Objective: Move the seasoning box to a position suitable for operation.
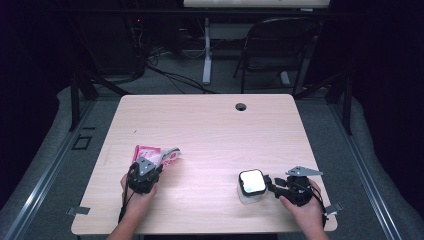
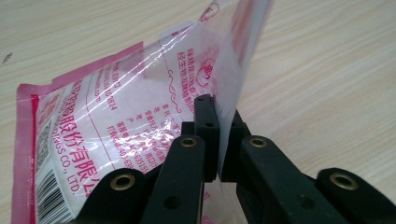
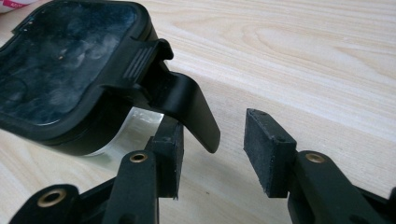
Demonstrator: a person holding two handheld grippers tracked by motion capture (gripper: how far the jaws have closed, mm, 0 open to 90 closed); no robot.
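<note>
The left gripper (image 2: 218,140) has its jaws clamped on the thin edge of a pink-printed plastic bag (image 2: 116,121), which rises between them off the desk (image 2: 327,70). The right gripper (image 3: 212,149) has its jaws apart, with the black latch (image 3: 187,105) of a clear container (image 3: 70,70) just ahead of the gap.

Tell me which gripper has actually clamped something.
The left gripper: its jaws pinch the pink bag. The right gripper stands open, a latch flap of the box between its pads, unpressed.
</note>
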